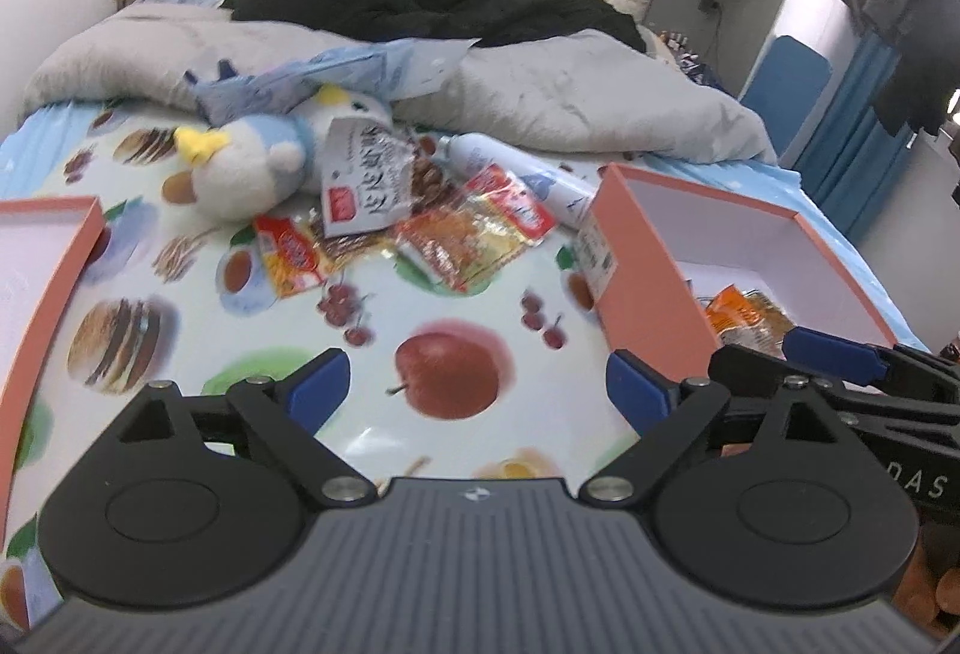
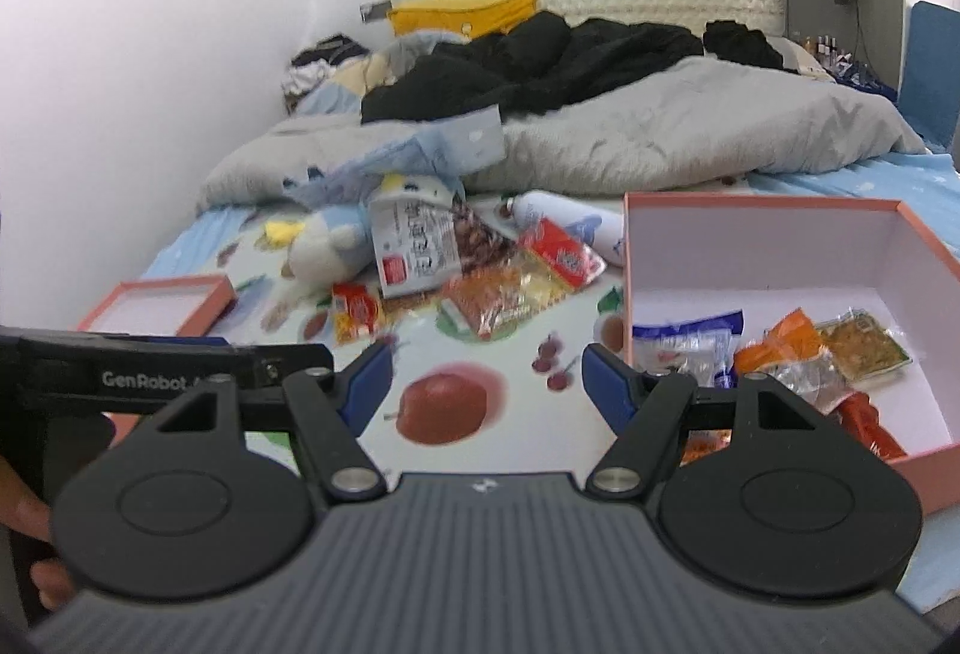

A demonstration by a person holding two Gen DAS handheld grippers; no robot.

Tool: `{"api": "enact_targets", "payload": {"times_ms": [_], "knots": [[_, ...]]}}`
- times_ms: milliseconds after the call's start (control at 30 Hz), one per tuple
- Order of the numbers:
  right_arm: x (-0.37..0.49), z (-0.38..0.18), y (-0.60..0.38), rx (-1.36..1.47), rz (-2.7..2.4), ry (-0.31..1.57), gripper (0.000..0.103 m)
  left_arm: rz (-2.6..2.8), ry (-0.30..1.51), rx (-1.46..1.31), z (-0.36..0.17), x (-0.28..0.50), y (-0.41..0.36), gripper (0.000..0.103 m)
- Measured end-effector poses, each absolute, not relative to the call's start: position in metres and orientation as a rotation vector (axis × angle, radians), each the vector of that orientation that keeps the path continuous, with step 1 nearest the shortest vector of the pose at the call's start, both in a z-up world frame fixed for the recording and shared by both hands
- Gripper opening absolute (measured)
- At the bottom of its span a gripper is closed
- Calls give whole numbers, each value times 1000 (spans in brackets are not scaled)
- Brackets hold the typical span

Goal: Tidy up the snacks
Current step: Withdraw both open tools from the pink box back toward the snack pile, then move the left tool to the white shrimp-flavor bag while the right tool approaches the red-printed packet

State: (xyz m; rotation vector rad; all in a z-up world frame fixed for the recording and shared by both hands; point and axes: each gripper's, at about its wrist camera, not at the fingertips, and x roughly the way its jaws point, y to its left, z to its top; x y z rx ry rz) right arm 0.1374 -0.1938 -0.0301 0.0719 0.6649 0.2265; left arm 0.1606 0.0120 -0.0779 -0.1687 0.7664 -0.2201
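Down at the bottom of both views, my left gripper (image 1: 477,384) and right gripper (image 2: 486,384) are both spread wide with nothing in them, over the fruit-print sheet (image 1: 384,306). Loose snack packets (image 1: 462,240) sit mid-frame by the plush penguin (image 1: 252,162). A few more packets (image 2: 780,354) are already in the pink box (image 2: 762,204), right side.
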Motion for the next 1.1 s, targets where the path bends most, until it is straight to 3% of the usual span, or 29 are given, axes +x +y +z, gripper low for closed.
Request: {"api": "enact_targets", "payload": {"times_ms": [600, 1100], "knots": [[175, -57, -147, 25, 239, 702, 72, -175, 832, -157, -129, 192, 58, 95], [280, -117, -135, 51, 181, 804, 72, -234, 859, 13, -184, 307, 66, 93]]}}
